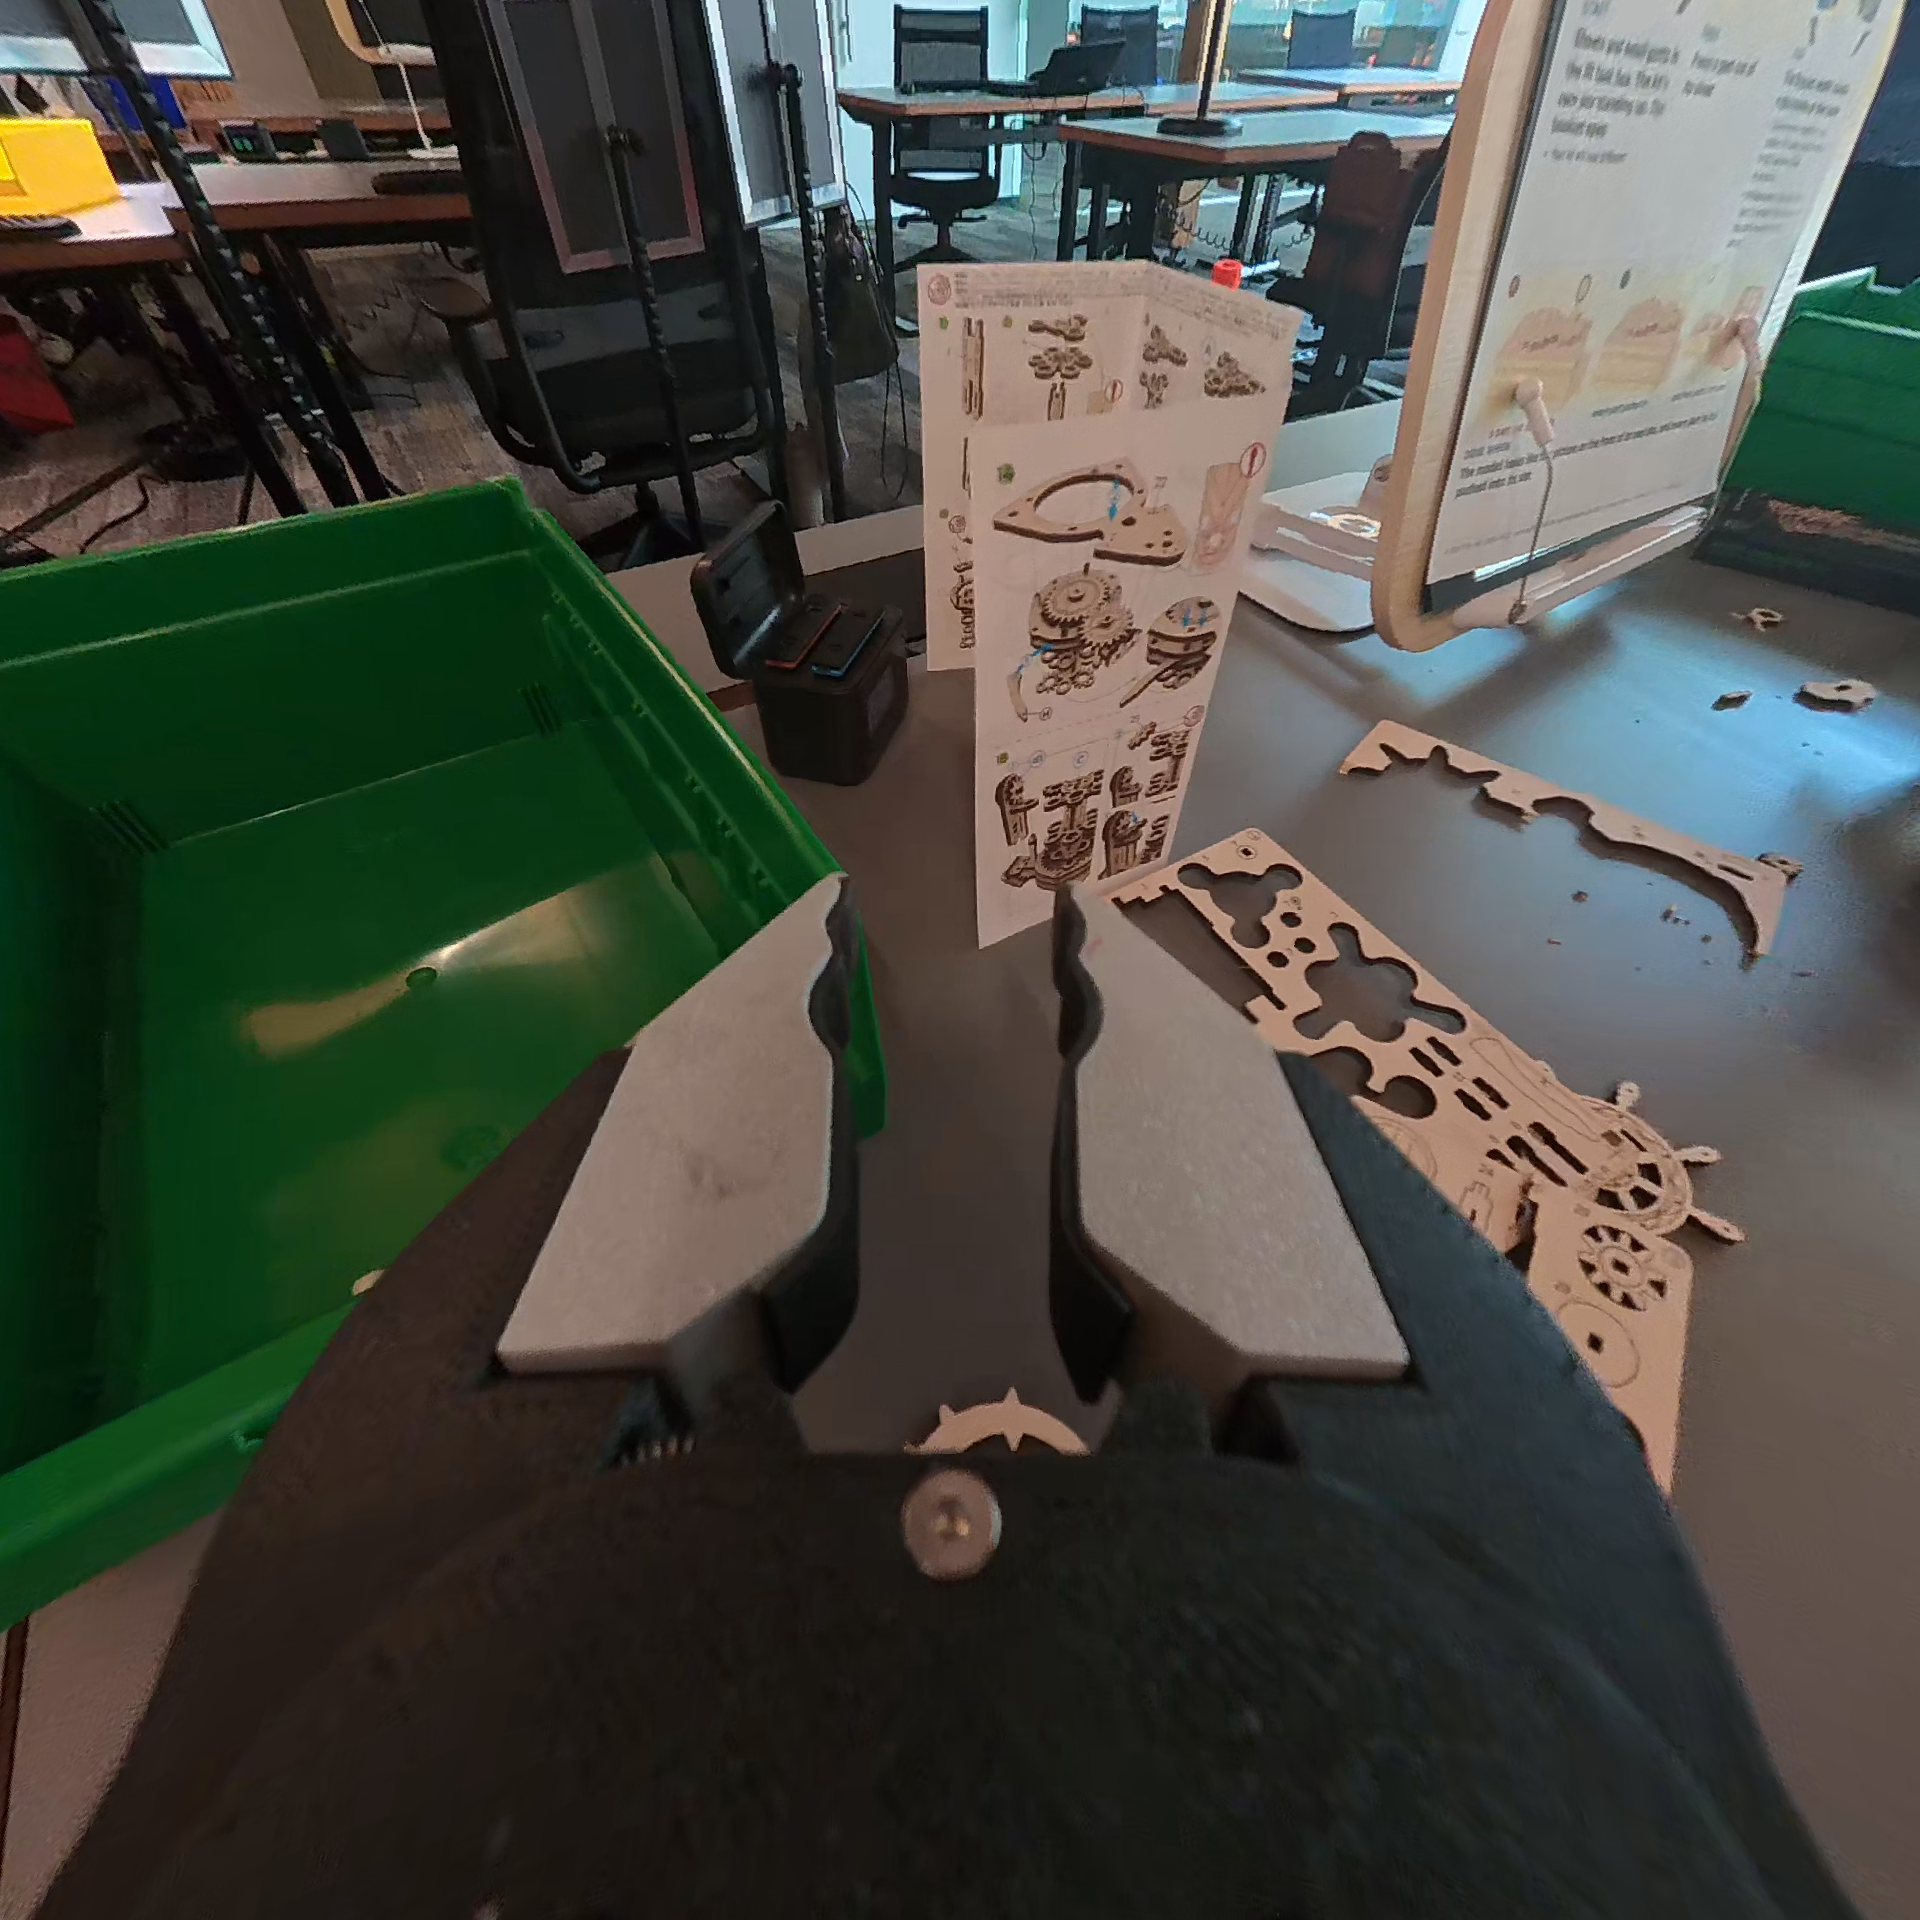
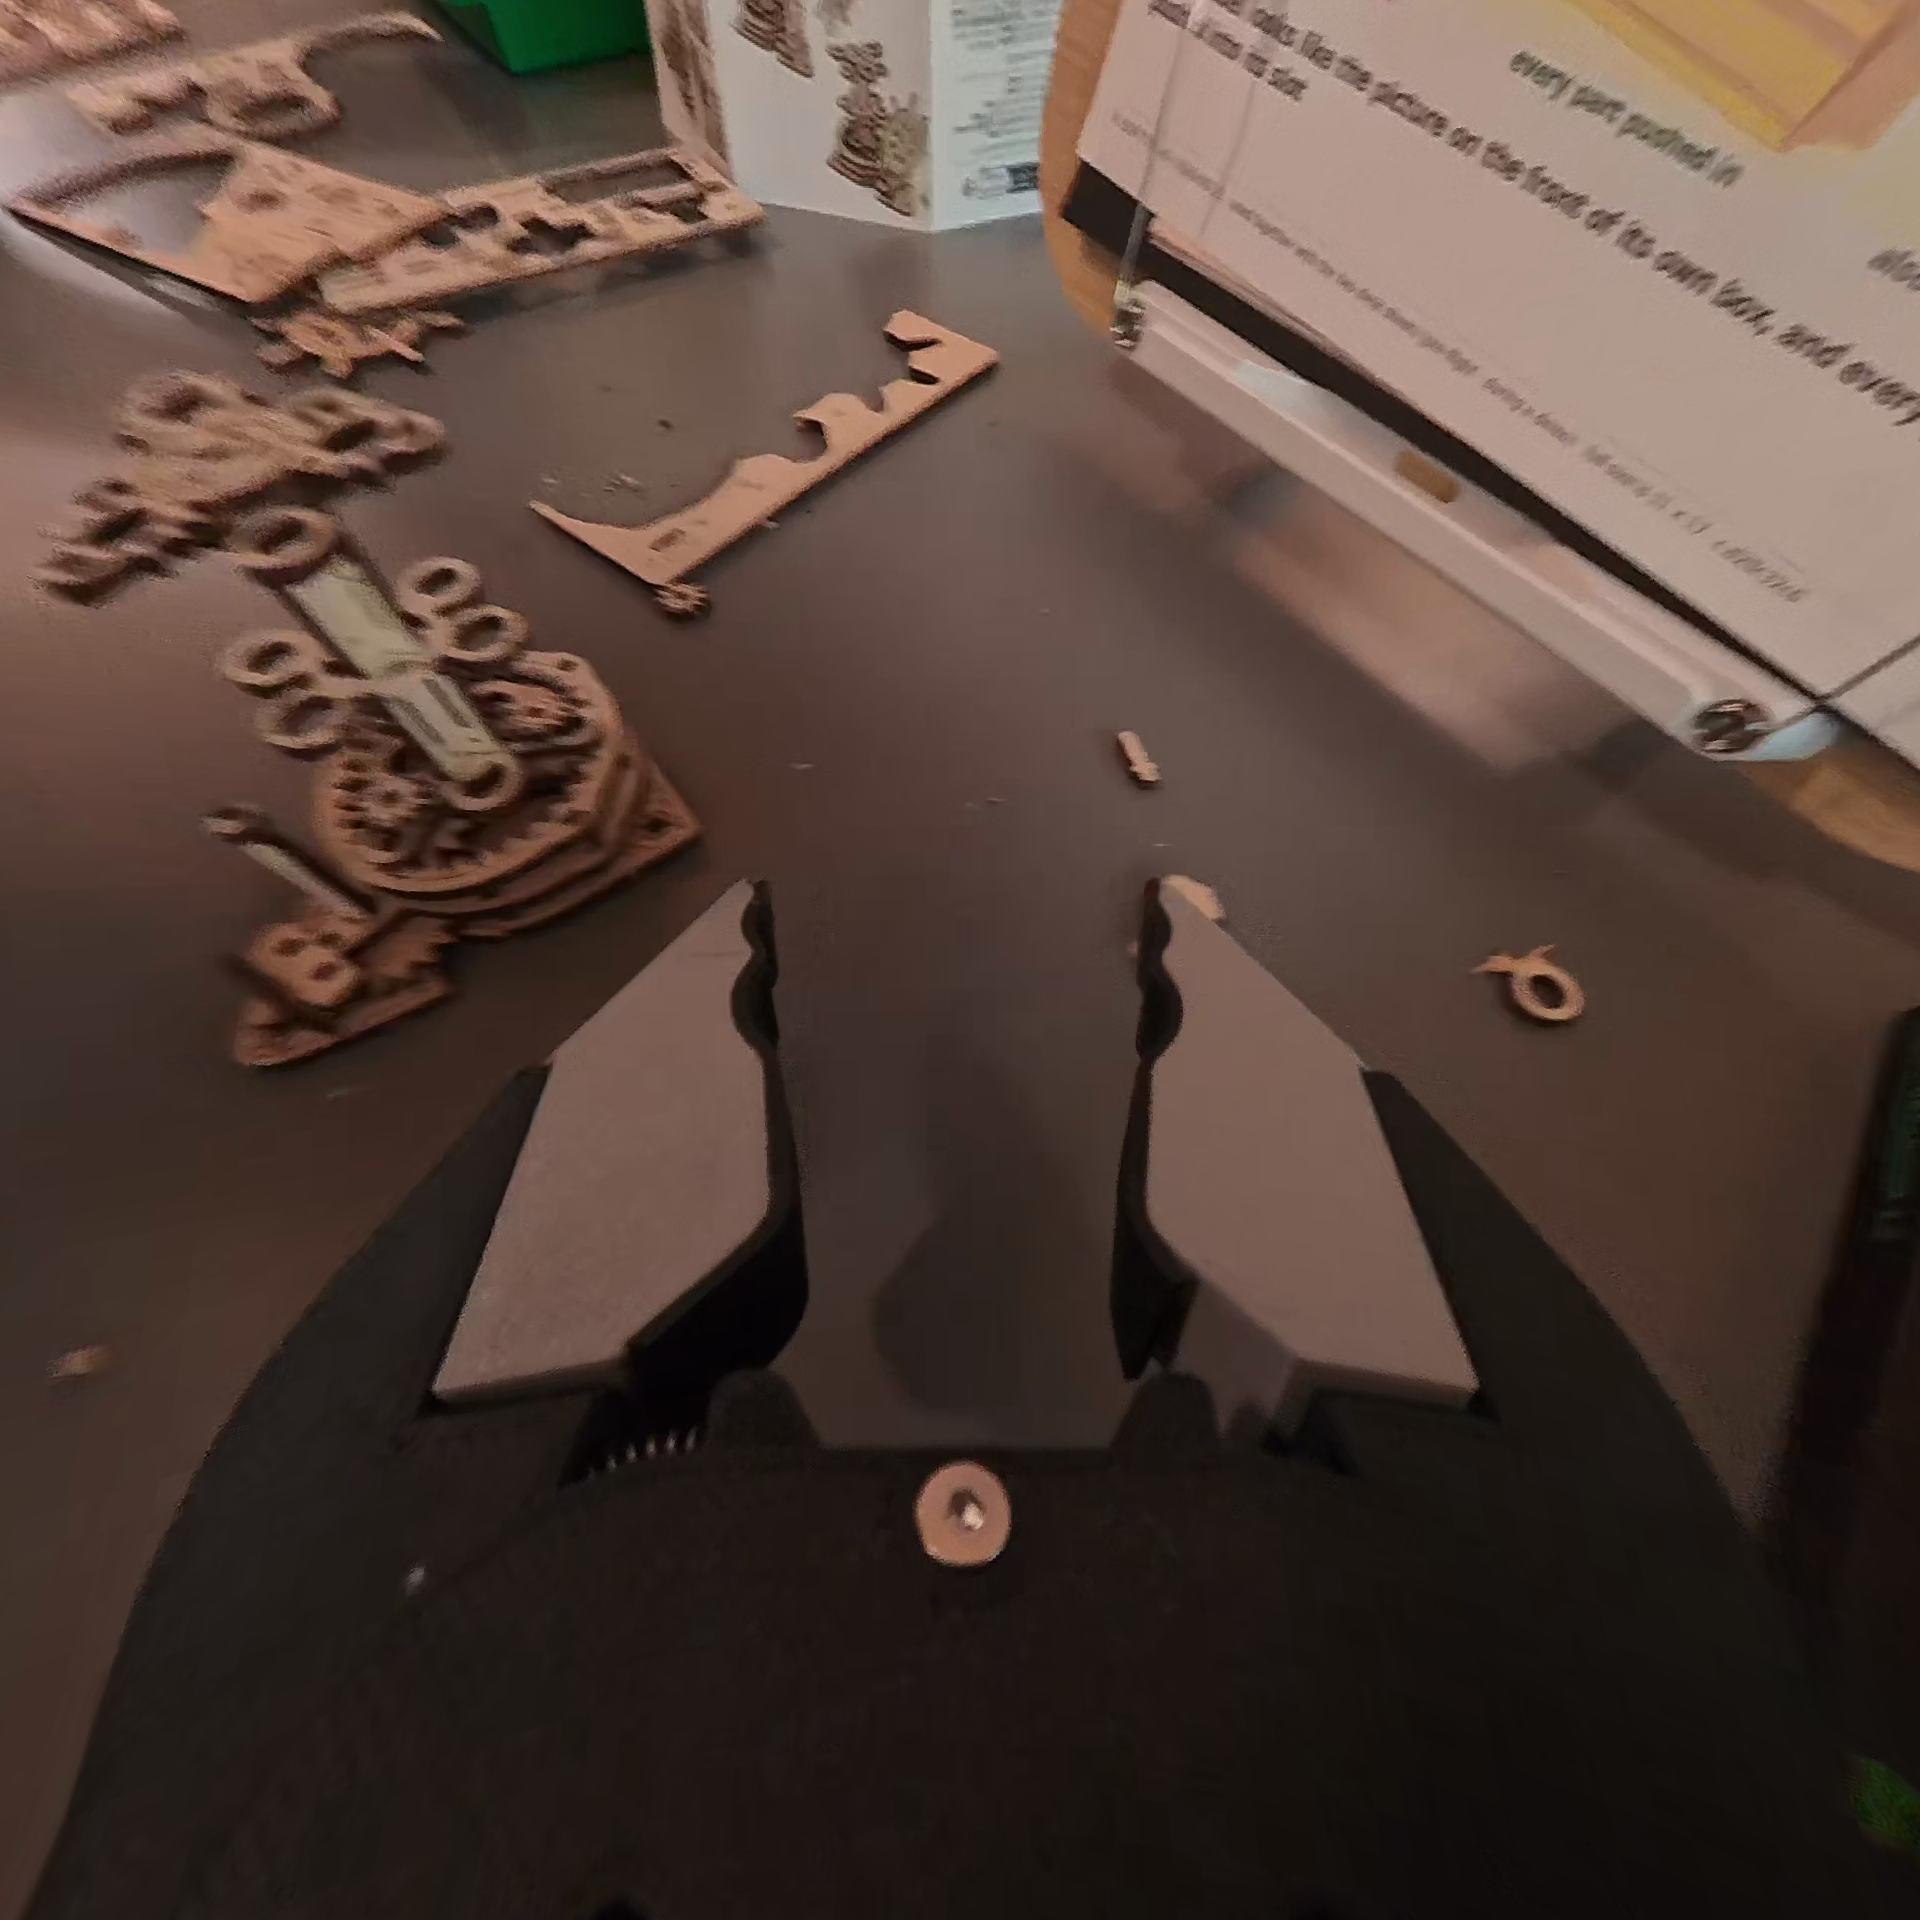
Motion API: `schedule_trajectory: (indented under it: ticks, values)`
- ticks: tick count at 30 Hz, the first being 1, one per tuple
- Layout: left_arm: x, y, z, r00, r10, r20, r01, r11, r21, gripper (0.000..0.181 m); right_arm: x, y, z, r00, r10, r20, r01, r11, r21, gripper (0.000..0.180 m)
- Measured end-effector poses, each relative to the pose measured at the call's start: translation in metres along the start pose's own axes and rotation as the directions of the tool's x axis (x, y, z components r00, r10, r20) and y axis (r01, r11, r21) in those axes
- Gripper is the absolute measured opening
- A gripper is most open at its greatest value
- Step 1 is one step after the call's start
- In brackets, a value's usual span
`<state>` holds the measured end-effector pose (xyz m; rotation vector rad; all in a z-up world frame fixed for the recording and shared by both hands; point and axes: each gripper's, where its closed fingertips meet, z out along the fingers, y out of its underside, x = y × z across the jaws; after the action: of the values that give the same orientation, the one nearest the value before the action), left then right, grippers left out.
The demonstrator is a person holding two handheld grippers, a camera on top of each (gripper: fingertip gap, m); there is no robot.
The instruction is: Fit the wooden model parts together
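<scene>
A: Left gripper [image 1: 951,935]?
B: Parted, empty; matte grey pads. Glossy green bin [image 1: 312,831] beside, punched plywood sheet [image 1: 1403,1049] right.
A: Right gripper [image 2: 951,920]?
B: Spread, nothing held. Layered wooden gear model [image 2: 436,769] to its left (blurred) on dark table [image 2: 935,623]. Farther: folded leaflet [image 1: 1091,623], office desks.

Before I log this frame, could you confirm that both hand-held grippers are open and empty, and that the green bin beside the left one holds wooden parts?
Not quite: the green bin is empty, as the left wrist view shows. The rest stands: the left hand-held gripper and the right hand-held gripper are both open and hold nothing.
</scene>
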<state>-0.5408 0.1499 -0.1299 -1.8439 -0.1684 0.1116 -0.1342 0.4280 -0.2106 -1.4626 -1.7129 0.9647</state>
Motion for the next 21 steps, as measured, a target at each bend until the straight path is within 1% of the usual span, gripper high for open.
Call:
schedule_trajectory:
  ticks: [2,6,8,11,15,17,18,19,21]
  values:
    - [0.000,-0.002,-0.001,1.000,-0.012,-0.006,0.012,1.000,0.014,0.035,-0.027,-0.003,-0.004,0.998,0.038,0.058,-0.039,0.999,0.021,0.076]
    - [0.001,0.003,0.002,1.000,-0.025,-0.012,0.025,1.000,0.006,0.035,-0.077,-0.004,-0.009,0.996,0.045,0.078,-0.048,0.998,0.032,0.084]
    - [0.002,0.006,0.005,1.000,-0.025,-0.016,0.025,1.000,-0.008,0.035,-0.101,-0.003,-0.005,0.992,0.054,0.111,-0.054,0.999,-0.003,0.089]
    - [0.006,0.010,0.008,1.000,-0.013,-0.020,0.012,1.000,-0.022,0.035,-0.114,0.002,0.008,0.996,0.048,0.070,-0.042,0.995,-0.085,0.091]
    - [0.006,0.011,0.009,1.000,0.006,-0.007,-0.007,1.000,-0.024,0.034,-0.113,0.002,0.027,0.999,0.041,0.018,-0.038,0.988,-0.149,0.087]
    - [0.005,0.012,0.009,1.000,0.002,-0.006,-0.002,1.000,-0.026,0.034,-0.109,0.002,0.035,0.999,0.033,0.013,-0.030,0.985,-0.168,0.080]
    - [0.004,0.012,0.009,1.000,-0.002,-0.008,0.002,1.000,-0.026,0.034,-0.108,0.003,0.037,0.999,0.027,0.021,-0.023,0.984,-0.178,0.070]
    - [0.004,0.013,0.009,1.000,-0.006,-0.009,0.006,1.000,-0.028,0.034,-0.109,0.002,0.039,0.999,0.023,0.040,-0.016,0.983,-0.181,0.065]
    - [0.003,0.015,0.010,1.000,-0.010,-0.010,0.010,0.999,-0.035,0.034,-0.110,0.000,0.042,0.996,0.044,0.083,-0.027,0.982,-0.188,0.065]
